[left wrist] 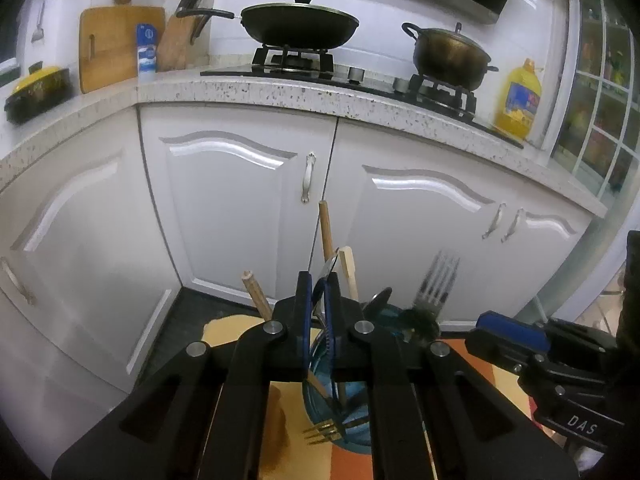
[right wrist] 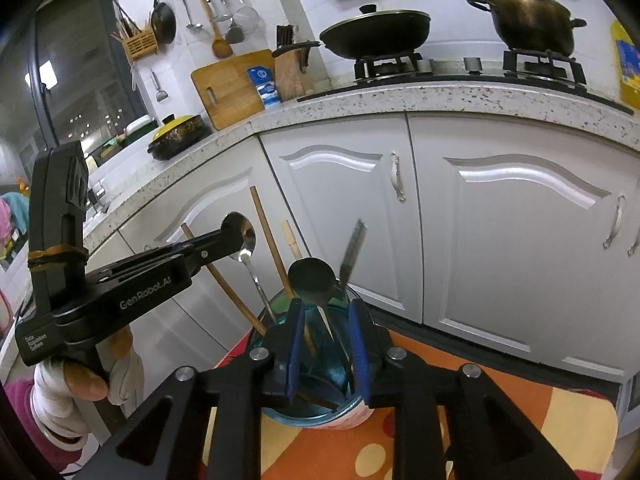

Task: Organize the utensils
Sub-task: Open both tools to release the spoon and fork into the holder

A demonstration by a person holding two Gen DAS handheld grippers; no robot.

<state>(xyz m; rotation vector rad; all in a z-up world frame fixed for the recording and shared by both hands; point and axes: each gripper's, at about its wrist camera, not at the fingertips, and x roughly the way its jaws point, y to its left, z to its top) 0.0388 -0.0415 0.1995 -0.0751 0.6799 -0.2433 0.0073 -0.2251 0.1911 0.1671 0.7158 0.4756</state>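
A blue glass jar point(right wrist: 316, 364) stands on an orange patterned cloth point(right wrist: 500, 412) and holds several utensils: wooden sticks, a black ladle point(right wrist: 312, 280) and a steel fork point(right wrist: 354, 248). My left gripper point(left wrist: 318, 304) is shut on a steel spoon point(right wrist: 245, 236) near its bowl, with the spoon's handle down in the jar. My right gripper point(right wrist: 325, 344) has its blue pads on either side of the jar's rim, holding the jar. In the left wrist view the jar point(left wrist: 344, 404) sits under my fingers, with the fork point(left wrist: 436, 284) at right.
White cabinet doors point(right wrist: 340, 208) stand close behind the jar. Above them a speckled counter point(right wrist: 400, 94) carries a stove with a black wok point(right wrist: 374, 34) and a pot point(right wrist: 532, 20), a knife block and a cutting board point(right wrist: 232, 88).
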